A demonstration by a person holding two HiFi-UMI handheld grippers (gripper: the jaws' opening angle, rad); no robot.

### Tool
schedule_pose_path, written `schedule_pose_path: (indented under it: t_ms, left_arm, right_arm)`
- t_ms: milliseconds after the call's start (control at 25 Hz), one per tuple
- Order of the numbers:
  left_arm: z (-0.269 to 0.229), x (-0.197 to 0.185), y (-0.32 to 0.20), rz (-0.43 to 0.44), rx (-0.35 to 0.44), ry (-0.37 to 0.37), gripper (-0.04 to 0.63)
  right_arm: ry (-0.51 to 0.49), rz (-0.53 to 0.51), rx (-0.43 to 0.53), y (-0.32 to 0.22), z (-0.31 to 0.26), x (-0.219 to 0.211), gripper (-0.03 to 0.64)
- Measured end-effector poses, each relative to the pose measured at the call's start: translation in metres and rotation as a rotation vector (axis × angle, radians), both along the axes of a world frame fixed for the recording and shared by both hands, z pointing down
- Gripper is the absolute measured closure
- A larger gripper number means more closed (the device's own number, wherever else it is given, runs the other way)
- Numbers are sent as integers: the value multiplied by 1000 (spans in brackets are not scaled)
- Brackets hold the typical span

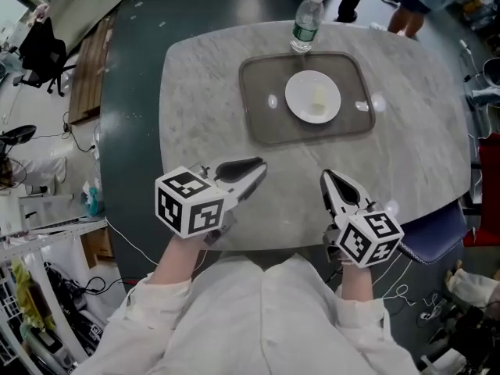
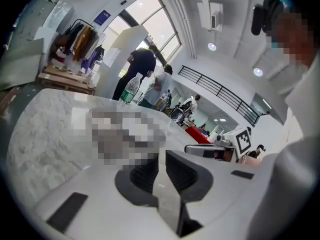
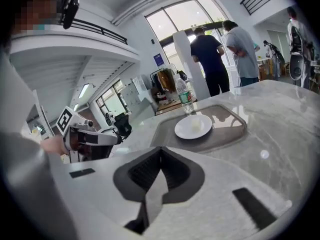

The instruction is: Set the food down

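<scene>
Both grippers idle at the near edge of the table, well apart from everything on it. My left gripper has its jaws pressed together with nothing between them; its own view shows the pads meeting and no object there. The right gripper is the same: jaws together and empty, confirmed in its view.

The food is a small pale lump lying on the white plate, roughly at plate centre. The plate sits in the middle of the grey tray, and the tray is toward the far edge of the table. A water bottle stands upright at the far edge, just beyond the tray's far rim. The right gripper view shows the same layout: food on plate, tray under it, bottle behind.

My read is that the food is already down on the plate, so the task looks finished or not under way.

On handling, I'm guessing the lump is light, soft, maybe crumbly, and too small here to tell the type. If I took it, I'd pinch its two sides gently, low down, with little squeeze. The plate is glossy and could slide on the tray. The bottle is tippable if I reach past.
</scene>
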State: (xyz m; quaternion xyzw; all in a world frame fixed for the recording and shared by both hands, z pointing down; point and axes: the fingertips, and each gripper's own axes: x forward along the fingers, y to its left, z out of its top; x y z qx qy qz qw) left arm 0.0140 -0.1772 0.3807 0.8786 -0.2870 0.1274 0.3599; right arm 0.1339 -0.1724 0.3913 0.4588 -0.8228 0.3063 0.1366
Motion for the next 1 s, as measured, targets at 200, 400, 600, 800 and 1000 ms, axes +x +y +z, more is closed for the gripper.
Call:
schedule_pose_path:
  t_ms: [200, 400, 600, 800, 1000]
  left_arm:
    - [-32, -5, 36, 35, 56, 85, 546]
    - [-57, -17, 68, 53, 106, 157, 549]
    - [-73, -24, 95, 92, 135, 233, 555]
    - [-76, -29, 115, 134, 143, 240, 563]
    - [-79, -36, 124, 140, 147, 255, 565]
  right_arm:
    - [-53, 34, 57, 33, -28, -13, 614]
    - [-81, 19, 139, 60, -61, -35, 614]
    - [-84, 32, 164, 83, -72, -49, 614]
    - [-95, 62, 163, 108, -74, -62, 614]
    - [-83, 56, 162, 125, -75, -74, 614]
